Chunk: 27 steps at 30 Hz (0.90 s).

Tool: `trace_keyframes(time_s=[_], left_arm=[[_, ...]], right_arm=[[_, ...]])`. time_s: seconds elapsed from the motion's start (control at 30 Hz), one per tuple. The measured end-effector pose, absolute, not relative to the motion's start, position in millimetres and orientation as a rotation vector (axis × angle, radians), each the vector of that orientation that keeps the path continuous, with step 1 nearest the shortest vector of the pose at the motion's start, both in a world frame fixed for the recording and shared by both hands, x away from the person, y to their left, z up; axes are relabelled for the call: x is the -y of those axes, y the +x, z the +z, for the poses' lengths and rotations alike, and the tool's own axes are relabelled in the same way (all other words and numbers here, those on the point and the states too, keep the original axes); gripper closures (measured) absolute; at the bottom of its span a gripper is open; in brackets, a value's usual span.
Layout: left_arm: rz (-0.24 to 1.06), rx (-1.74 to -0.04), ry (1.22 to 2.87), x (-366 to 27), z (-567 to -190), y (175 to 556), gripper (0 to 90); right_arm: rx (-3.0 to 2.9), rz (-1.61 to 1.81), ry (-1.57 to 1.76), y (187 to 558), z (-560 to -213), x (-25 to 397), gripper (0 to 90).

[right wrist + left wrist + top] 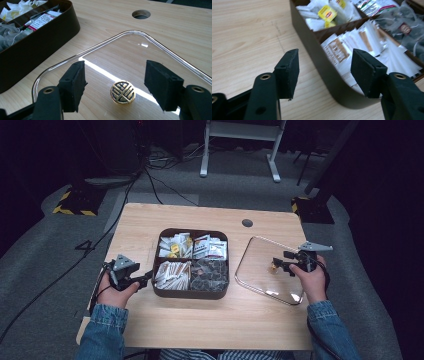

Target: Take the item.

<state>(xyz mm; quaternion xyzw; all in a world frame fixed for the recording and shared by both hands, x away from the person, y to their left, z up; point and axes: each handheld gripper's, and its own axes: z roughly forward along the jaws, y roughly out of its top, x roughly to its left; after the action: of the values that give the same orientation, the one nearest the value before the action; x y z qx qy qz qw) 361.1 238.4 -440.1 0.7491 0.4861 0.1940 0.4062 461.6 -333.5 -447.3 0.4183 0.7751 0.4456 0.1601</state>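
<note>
Right gripper (pixel 115 87) jaws apart, straddling the gold knob (pixel 122 92) of the clear glass lid (pixel 250 257), which lies flat on the table (pixel 200 320) at the tea box's (pixel 190 292) 3 o'clock. Left gripper (pixel 324 72) jaws apart, straddling the box's near-left corner at 8 o'clock, nothing clamped.

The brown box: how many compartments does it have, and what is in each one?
4. In the brown box: far left, white tea bags with yellow tags; far right, white and silver sachets; near left, white and brown packets; near right, dark bags.

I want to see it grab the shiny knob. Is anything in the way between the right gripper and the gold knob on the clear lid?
No. The right gripper is open, and the gold knob sits right between its jaws.
</note>
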Motion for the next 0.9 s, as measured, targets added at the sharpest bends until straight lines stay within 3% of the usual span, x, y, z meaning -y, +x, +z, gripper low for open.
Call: trace_keyframes(time_s=[0.27, 0.6, 0.73, 0.9], left_arm=[[0.471, -1.153, 1.943, -220.4, -439.4, 369.0, 54.8], [0.462, -1.072, 2.016, -196.5, -445.9, 375.4, 59.9], [0.527, -1.035, 2.062, -192.0, -449.3, 378.9, 65.2], [0.515, -1.057, 2.087, -189.6, -456.8, 382.9, 71.0]], right_arm=[[-2.198, 1.272, 1.201, 456.1, -445.7, 340.2, 34.2], [-2.204, 1.27, 1.208, 453.4, -447.5, 339.8, 34.2], [-2.203, 1.274, 1.199, 453.6, -446.9, 339.3, 34.2], [-2.198, 1.279, 1.205, 454.6, -445.9, 339.4, 34.2]])
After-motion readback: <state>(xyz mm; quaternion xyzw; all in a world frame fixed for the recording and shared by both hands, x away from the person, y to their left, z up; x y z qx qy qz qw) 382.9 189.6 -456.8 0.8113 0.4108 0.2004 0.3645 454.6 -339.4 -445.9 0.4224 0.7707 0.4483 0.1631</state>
